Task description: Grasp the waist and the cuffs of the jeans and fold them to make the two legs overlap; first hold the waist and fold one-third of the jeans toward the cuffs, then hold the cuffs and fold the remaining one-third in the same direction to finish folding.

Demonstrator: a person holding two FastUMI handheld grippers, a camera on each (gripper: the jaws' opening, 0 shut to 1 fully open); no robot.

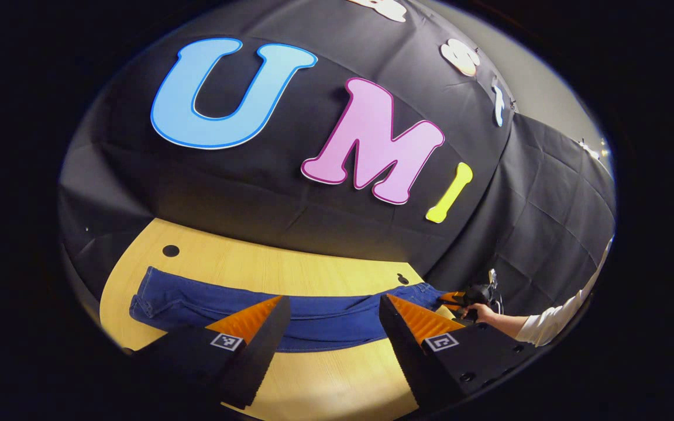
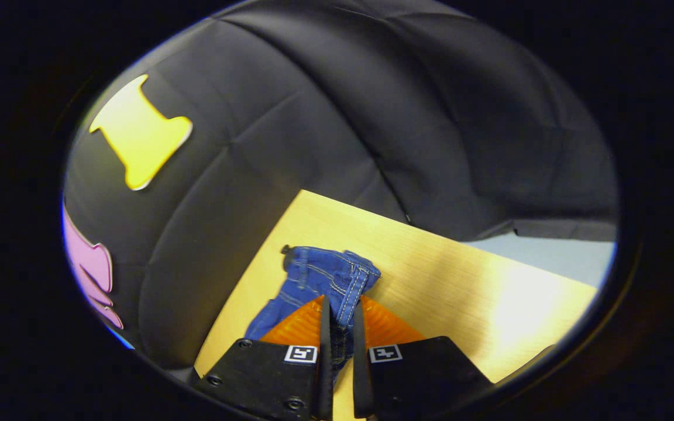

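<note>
Jeans [image 1: 313, 316] lay flat across the bench [image 1: 267, 269]. Right tool [image 2: 340, 318] pinched one end of the denim; left tool [image 1: 331, 307] hovered wide open, empty. Leg-overlap fold apparently starting; next, left should grip its end.

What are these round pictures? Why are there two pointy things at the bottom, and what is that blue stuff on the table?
Each round picture comes from a small camera riding on a hand-held grabbing tool called a gripper. A person holds one in each hand. The two pointy things at the bottom are that gripper's own fingers.

The blue stuff is a pair of jeans lying stretched out on a wooden table. The person is going to fold them.

In the left gripper view, the left gripper has its fingers wide apart above the jeans, holding nothing. Far off on the right you can see the person's hand and white sleeve holding the other tool.

In the right gripper view, the right gripper has its fingers almost closed, pinching one end of the jeans.
</note>
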